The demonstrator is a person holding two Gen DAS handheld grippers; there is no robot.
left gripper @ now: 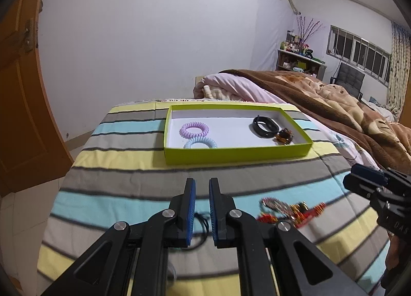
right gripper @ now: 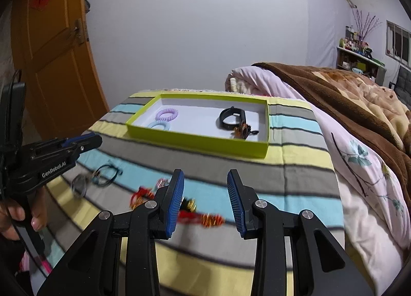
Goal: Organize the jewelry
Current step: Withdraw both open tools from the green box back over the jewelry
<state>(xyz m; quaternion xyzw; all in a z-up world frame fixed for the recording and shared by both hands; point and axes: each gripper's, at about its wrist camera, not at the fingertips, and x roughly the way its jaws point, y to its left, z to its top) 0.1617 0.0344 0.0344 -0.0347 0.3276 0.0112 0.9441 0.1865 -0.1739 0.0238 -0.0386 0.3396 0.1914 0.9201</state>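
Note:
A lime-green tray (left gripper: 239, 153) with a white floor lies on the striped bedspread. In it are a purple spiral hair tie (left gripper: 194, 129), a pale blue one (left gripper: 200, 144), a black band (left gripper: 264, 126) and a brown clip (left gripper: 283, 137). My left gripper (left gripper: 202, 185) hovers short of the tray, its jaws a narrow gap apart with nothing between them. A black cord (left gripper: 203, 229) lies on the cloth under it. My right gripper (right gripper: 205, 175) stands wide open and empty above a red-and-gold ornament (right gripper: 190, 208). A black cord bracelet (right gripper: 106, 174) and a silvery ring (right gripper: 79, 184) lie to its left.
A brown blanket (right gripper: 346, 90) and a pink quilt (right gripper: 359, 167) are heaped on the right. An orange door (right gripper: 51, 64) stands at the left. The bed's edge drops off on the left and at the far side towards the white wall.

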